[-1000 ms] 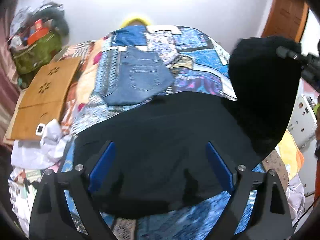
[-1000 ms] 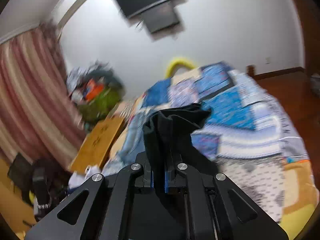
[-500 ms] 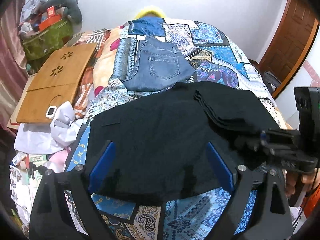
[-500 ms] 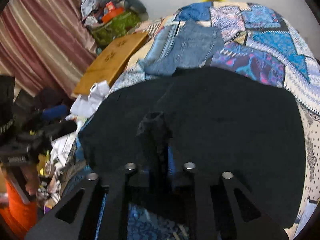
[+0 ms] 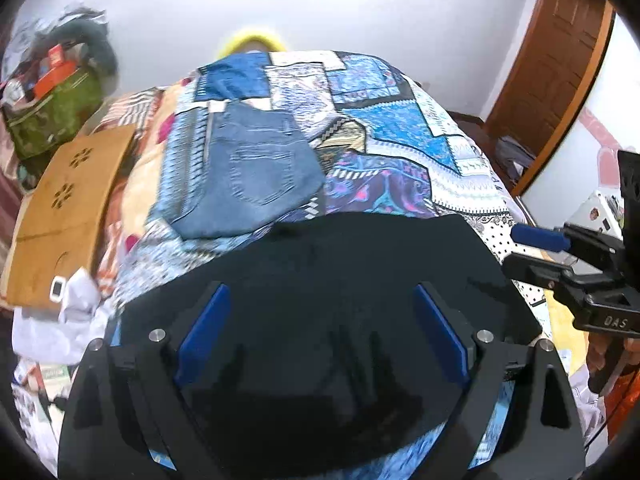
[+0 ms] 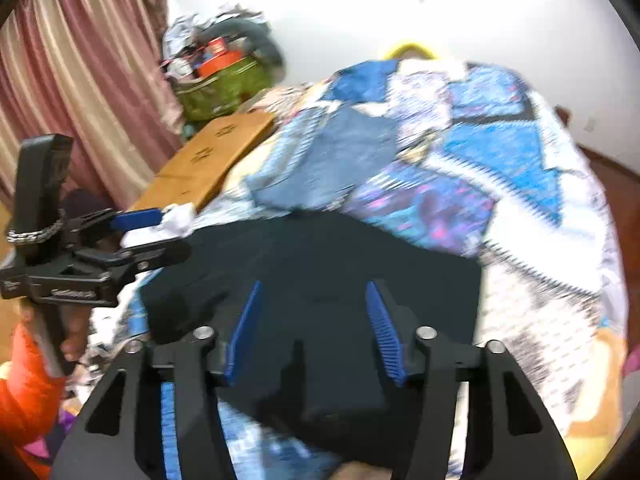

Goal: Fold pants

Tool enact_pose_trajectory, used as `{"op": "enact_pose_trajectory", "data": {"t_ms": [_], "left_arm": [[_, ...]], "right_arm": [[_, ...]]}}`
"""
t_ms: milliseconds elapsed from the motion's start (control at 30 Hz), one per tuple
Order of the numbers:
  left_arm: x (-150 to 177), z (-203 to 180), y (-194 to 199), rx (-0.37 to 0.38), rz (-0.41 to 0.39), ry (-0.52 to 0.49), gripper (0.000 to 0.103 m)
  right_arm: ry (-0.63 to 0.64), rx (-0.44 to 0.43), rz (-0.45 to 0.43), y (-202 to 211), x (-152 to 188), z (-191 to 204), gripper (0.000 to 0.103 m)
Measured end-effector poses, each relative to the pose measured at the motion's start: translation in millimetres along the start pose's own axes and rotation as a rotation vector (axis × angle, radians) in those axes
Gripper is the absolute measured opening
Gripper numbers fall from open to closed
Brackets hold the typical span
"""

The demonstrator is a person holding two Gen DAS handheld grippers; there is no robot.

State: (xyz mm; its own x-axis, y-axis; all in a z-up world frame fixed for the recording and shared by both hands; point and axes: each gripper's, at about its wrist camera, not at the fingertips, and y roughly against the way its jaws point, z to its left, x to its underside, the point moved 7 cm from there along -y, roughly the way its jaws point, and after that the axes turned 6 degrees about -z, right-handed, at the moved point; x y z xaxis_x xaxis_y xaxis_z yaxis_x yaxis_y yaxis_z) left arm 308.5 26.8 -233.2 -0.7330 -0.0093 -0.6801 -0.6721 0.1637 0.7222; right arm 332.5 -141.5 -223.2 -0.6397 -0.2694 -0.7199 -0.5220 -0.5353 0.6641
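The left gripper [image 5: 320, 328] is held spread wide and empty over the black pants [image 5: 320, 280], which are laid on the patchwork bedspread [image 5: 400, 132]. The right gripper [image 6: 312, 320] is seen opening, nothing pinched, above the same pants. Folded jeans [image 5: 248, 176] beyond the fingers are shown sharp only in the left view; curtains [image 6: 80, 60] are shown only in the right.

Your room is evenly, brightly lit from overhead; the white wall [image 5: 360, 20] beyond your left gripper nearly blows out. The black pants [image 5: 320, 280] swallow detail under both grippers. Your right view smears across the quilt [image 6: 500, 200]; fisheye bends and darkens every corner
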Motion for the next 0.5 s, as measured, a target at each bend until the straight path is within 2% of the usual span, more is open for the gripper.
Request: {"op": "enact_pose_trajectory", "data": {"t_ms": [267,500], "left_arm": [[-10.6,-32.7,-66.4,-0.008,0.089,-0.084,0.093],[21.5,-39.9,-118.9,-0.009,0.250,-0.146,0.094]], "right_arm": [[-0.021,0.038,0.072,-40.7,5.3,-47.6,0.053],[-0.050,0.020,0.178,-68.8,40.0,-70.7,0.053]]}}
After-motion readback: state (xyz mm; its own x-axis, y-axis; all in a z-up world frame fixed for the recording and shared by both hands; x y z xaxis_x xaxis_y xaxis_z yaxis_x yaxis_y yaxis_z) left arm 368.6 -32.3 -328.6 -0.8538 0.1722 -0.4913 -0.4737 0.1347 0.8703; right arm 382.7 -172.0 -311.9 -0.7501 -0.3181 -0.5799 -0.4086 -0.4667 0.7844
